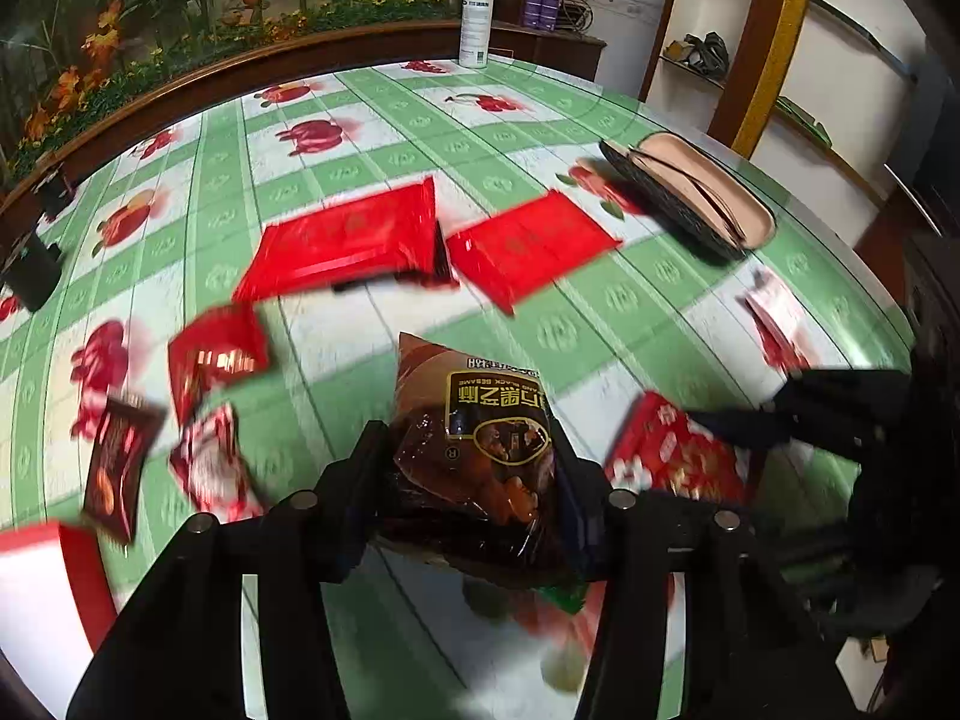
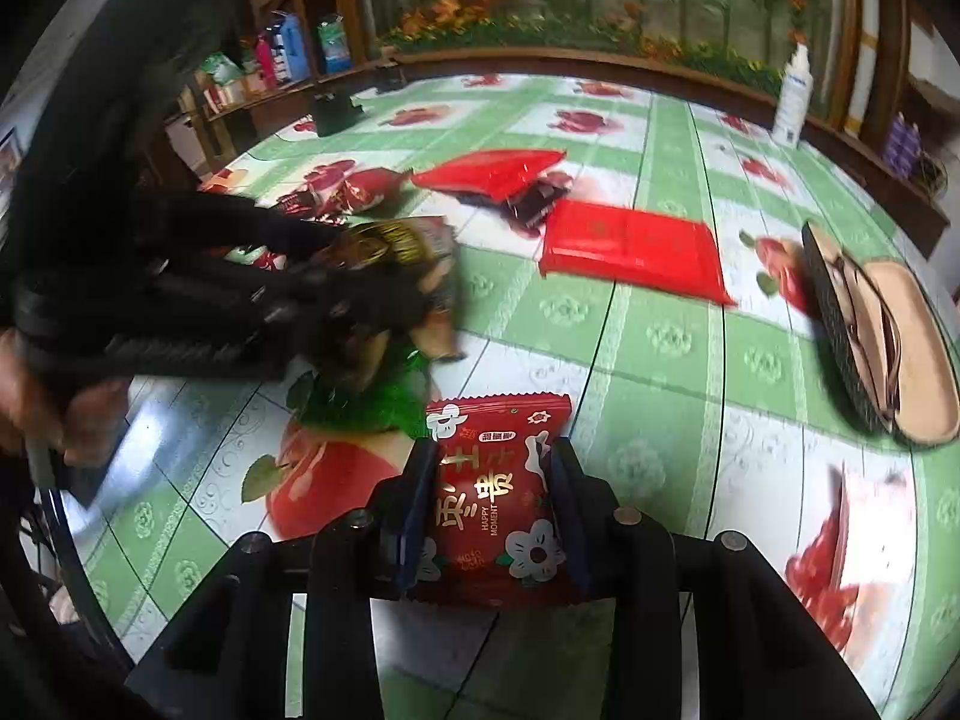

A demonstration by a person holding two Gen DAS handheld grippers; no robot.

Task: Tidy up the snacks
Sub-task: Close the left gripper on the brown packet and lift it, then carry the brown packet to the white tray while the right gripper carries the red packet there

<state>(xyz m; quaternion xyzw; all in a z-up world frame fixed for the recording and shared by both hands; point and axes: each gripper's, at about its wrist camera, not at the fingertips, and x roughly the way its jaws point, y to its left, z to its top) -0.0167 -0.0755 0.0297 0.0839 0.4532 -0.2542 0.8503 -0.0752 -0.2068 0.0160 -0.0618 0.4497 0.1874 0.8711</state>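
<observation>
- Left gripper [image 1: 474,468] clamped on a dark brown snack bag [image 1: 480,432], bag pinched between both fingers and lifted above the table [image 1: 384,324], gold and black label facing up.
- Right gripper [image 2: 492,504] clamped on a red snack packet [image 2: 498,480] with white flowers and the words HAPPY MOMENT, packet squeezed between the two fingers, its top edge sticking out ahead of the fingertips.
- From the right wrist view, left gripper [image 2: 384,294] just left of and ahead of the red packet, brown bag [image 2: 390,246] blurred in its grip, something green [image 2: 372,402] below it, too smeared to name.
- From the left wrist view, right gripper [image 1: 750,426] a dark blur at the right, red packet [image 1: 678,456] partly covered by it.
- Lower edges of both held snacks hidden behind the fingers.
- Two flat red packages [image 1: 348,240] [image 1: 528,246] further back near the table's middle, lying side by side, the left one overlapping some dark items.
- Small red and brown snack packets [image 1: 210,354] scattered at the left, blurred, print unreadable.
- Open glasses case [image 1: 690,198] at the right, white spray bottle [image 1: 477,21] at the far edge.
- Red and white box corner [image 1: 36,588] cut off at the lower left.
</observation>
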